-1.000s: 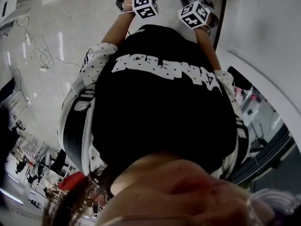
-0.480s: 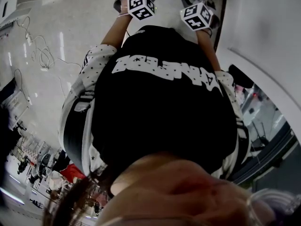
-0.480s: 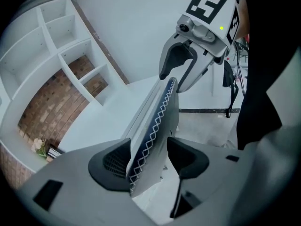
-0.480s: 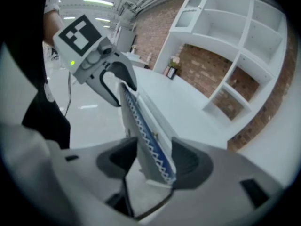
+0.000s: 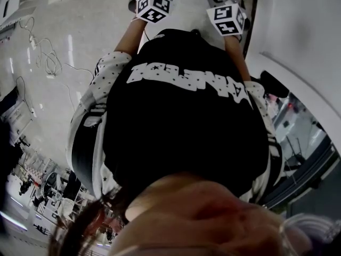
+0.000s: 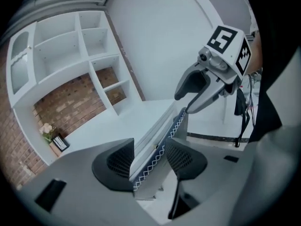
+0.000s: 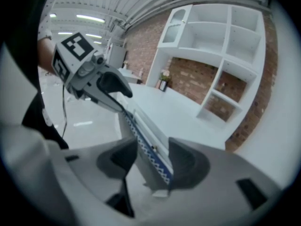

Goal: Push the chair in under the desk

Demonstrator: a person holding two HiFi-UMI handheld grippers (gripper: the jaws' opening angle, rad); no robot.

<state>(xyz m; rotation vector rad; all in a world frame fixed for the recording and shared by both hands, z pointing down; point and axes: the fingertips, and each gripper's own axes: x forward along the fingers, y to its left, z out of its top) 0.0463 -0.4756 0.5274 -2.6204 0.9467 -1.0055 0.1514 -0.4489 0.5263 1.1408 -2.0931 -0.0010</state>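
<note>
Two grips | left tongs (image 6: pixel 150 163) just closing, right tongs (image 7: pixel 151 166) | both apparently pinching chair back (image 6: pixel 156 136) top edge

The left gripper (image 6: pixel 150 158), its jaws just closing, clasps the chair back (image 6: pixel 162 135).

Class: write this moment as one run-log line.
left gripper: jaws just closing, clamped on chair back | right gripper: clamped on chair back | desk: beyond chair back

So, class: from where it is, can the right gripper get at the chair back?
Very likely yes: the chair back sits between the jaws of the right gripper, which look closed on its top edge, nothing in the way.
</note>
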